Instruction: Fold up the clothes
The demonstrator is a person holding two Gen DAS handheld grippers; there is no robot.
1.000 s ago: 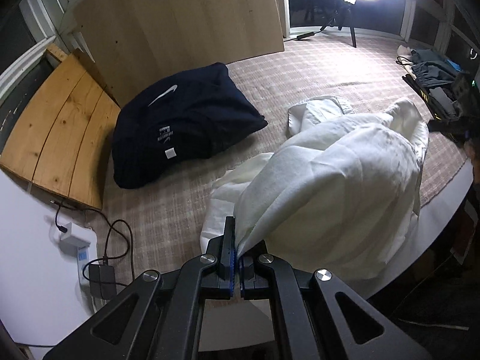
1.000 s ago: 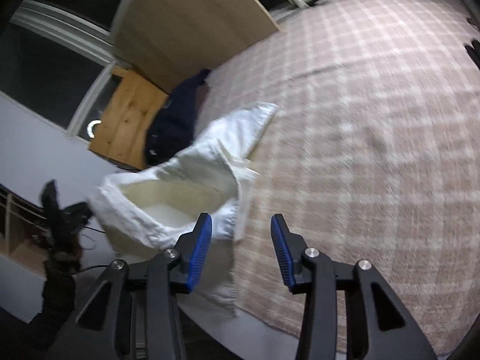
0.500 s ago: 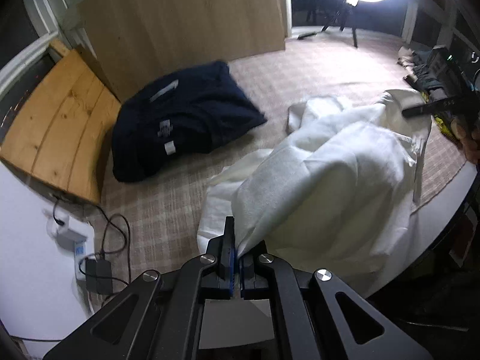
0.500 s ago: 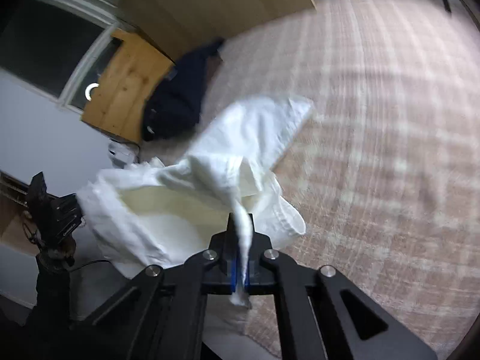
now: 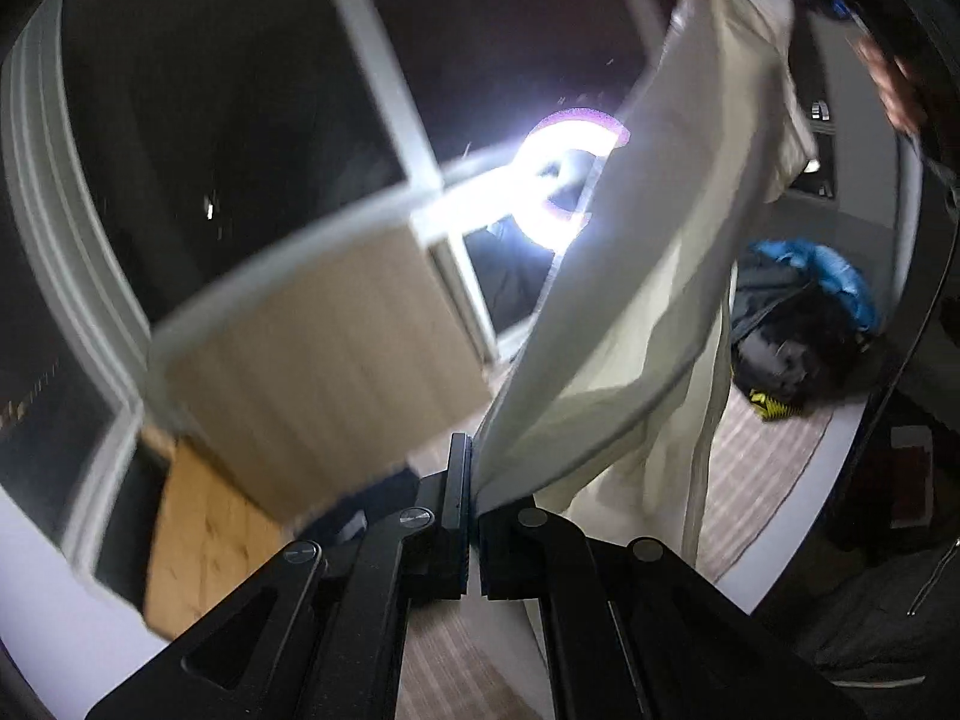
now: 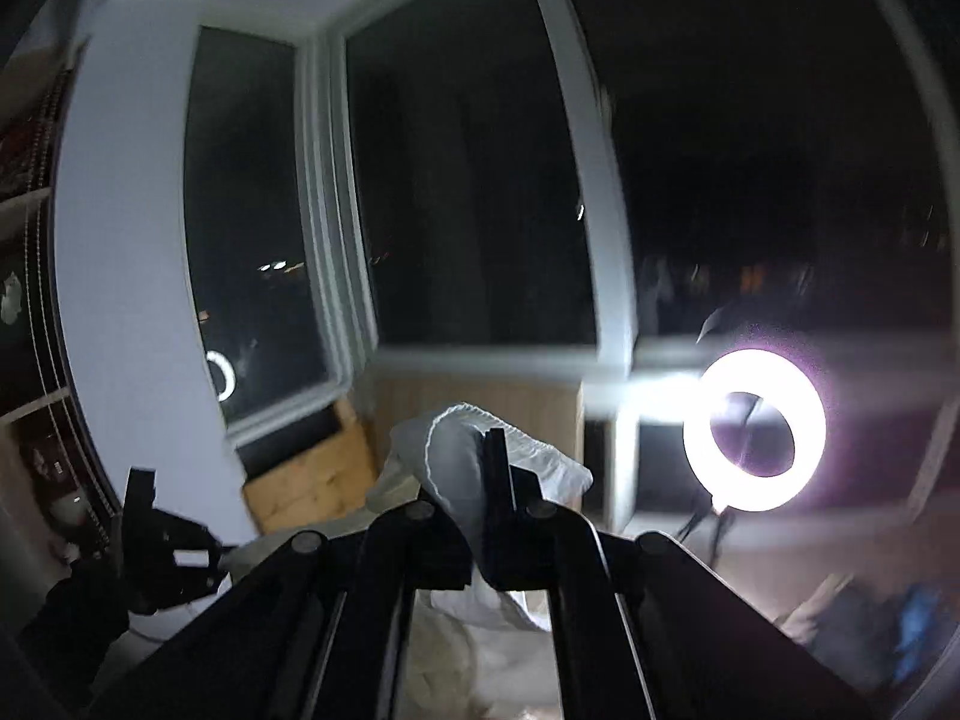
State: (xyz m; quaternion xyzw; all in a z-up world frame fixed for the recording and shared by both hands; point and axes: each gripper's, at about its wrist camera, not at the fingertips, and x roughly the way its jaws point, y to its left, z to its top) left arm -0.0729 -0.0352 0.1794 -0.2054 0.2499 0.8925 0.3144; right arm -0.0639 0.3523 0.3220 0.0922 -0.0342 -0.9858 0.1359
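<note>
Lifted off the table — both tongs [image 5: 471, 516] [image 6: 480, 516] pinch the white garment [image 5: 648, 252].

White garment [image 5: 636, 276] stretched upward, pinched in left gripper [image 5: 471, 516] jaws

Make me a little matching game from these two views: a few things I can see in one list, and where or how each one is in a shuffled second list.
Things:
1. white garment
2. ring light
3. left gripper
4. blue and dark clothes pile

States:
A. glowing in front of the dark window
B. lying on the checked surface at the far right
C. lifted up, stretched between both grippers
D. fingers shut on the cloth's lower corner

Pairs: 1-C, 2-A, 3-D, 4-B
</note>
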